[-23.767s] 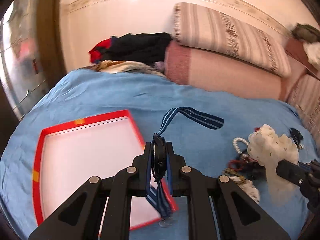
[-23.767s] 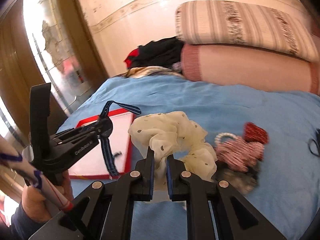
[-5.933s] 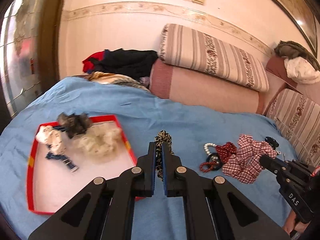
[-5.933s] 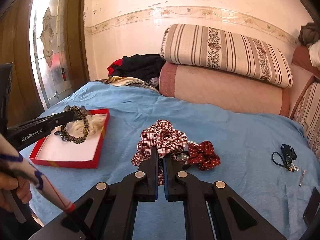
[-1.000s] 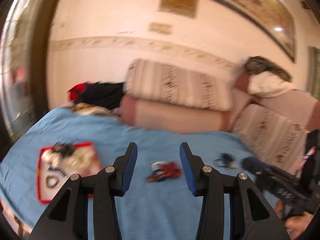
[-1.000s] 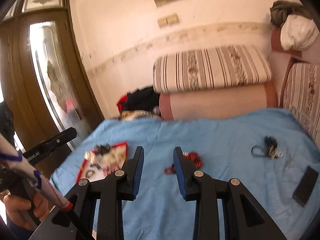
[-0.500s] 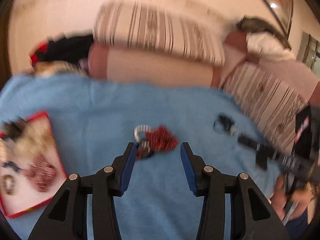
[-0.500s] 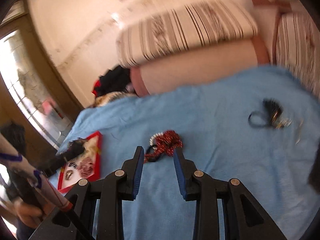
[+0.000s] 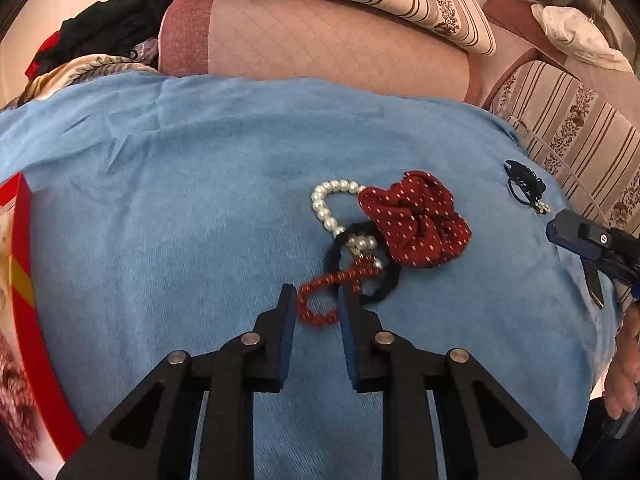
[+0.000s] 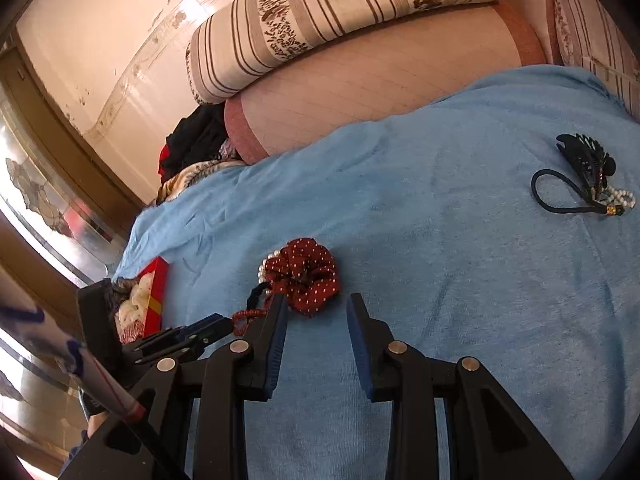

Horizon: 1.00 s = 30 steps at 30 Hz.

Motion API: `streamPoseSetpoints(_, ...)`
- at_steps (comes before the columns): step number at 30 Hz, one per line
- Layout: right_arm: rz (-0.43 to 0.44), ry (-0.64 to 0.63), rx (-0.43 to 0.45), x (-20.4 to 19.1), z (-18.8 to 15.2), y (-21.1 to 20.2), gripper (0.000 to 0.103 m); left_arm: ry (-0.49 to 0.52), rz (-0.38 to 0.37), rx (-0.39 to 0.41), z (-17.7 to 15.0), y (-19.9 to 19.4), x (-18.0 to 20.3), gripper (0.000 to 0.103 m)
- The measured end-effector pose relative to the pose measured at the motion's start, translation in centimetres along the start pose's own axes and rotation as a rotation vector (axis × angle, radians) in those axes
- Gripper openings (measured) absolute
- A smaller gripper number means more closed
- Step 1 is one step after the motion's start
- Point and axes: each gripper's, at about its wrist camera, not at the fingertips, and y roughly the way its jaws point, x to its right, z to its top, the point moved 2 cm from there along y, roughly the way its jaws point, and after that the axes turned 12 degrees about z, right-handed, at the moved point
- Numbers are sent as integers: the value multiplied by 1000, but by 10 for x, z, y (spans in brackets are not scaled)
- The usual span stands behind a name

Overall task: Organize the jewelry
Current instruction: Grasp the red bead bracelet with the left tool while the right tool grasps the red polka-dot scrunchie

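Note:
A small pile lies on the blue blanket: a red bead bracelet, a black hair tie, a pearl bracelet and a dark red dotted scrunchie. My left gripper is low over the blanket, its jaws closing with the red bead loop between them; I see no pad pressing on the beads. In the right wrist view, my right gripper stands open just short of the scrunchie, whose near edge reaches between its tips. The red tray at the far left holds several earlier items.
A black hair clip with an elastic and pearls lies apart at the right. Pink and striped cushions and a heap of clothes line the far side. A person's hand shows at the right edge.
Both grippers dropped towards the blanket and tilted down onto the pile. The left jaws narrowed around the red bead bracelet; the right jaws kept their gap.

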Motion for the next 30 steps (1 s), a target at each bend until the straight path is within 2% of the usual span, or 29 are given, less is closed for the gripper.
streamPoseSetpoints(2,-5,-7,-3,0,1,2,33,8,25,-3,4,6,0,21)
streamPoseSetpoints(4,0,-5,0,0,1,4,33,23,30,-45,4,21,1,20)
streamPoseSetpoints(9,-30,-26,-4,2,2,8,33,107,54,-59,-4,20,9,20)
streamPoseSetpoints(11,-29,-14,-3,5,2,10,33,125,53,-50,-6,18,11,19)
streamPoseSetpoints(14,-44,-27,-10,3,4,17,33,106,115,-27,-1,27,13,10)
streamPoseSetpoints(19,-83,-49,-45,4,13,41,34,124,192,31,1,23,21,7)
streamPoseSetpoints(20,-80,-38,-47,7,14,45,35,105,189,44,3,18,17,7)
streamPoseSetpoints(22,-39,-16,-65,9,15,53,44,57,141,50,6,13,6,7)
streamPoseSetpoints(24,-42,-28,-74,8,16,61,48,11,117,69,10,7,-4,7)
streamPoseSetpoints(27,-71,-39,-131,11,12,83,49,-27,106,107,15,-1,-10,7)
streamPoseSetpoints(28,-73,-45,-153,12,9,91,46,-33,96,124,16,-5,-10,7)
streamPoseSetpoints(29,-82,-52,-166,13,7,98,36,-34,98,138,17,-7,-8,7)
streamPoseSetpoints(30,-87,-60,-183,15,3,106,13,-34,108,152,18,-10,-7,7)
